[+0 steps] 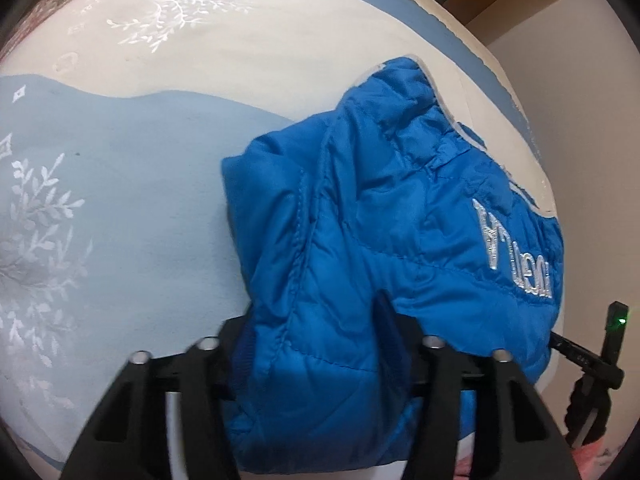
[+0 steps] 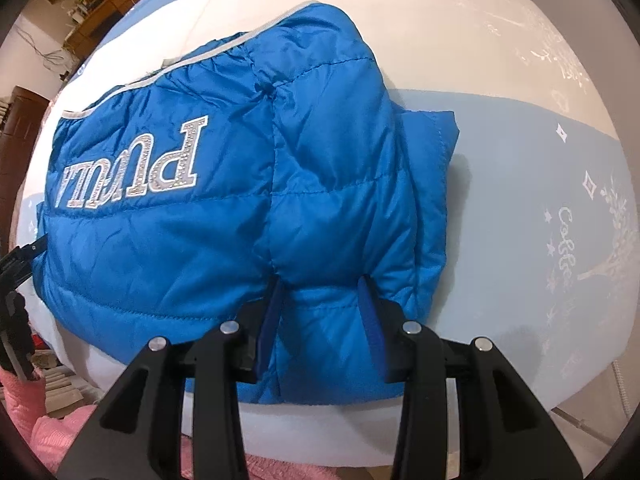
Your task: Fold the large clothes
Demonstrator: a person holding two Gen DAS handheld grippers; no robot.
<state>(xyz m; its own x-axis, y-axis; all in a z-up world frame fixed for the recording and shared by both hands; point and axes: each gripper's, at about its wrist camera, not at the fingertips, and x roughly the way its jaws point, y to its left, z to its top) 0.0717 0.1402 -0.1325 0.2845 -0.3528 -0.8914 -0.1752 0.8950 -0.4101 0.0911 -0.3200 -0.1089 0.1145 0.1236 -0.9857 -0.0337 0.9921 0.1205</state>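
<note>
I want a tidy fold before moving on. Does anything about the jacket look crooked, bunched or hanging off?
The blue puffer jacket is folded but puffy and bunched near its sleeve seam. Its near edge hangs over the edge of the bed cover, where the right gripper pinches a fold. No damage shows.

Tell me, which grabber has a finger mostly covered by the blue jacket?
The left gripper: the blue jacket drapes over one finger. The right gripper shows both blue-padded fingers.

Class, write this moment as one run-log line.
item: blue jacket, folded on bed sheet | left gripper: jacket edge between fingers | right gripper: pinching jacket edge
</note>
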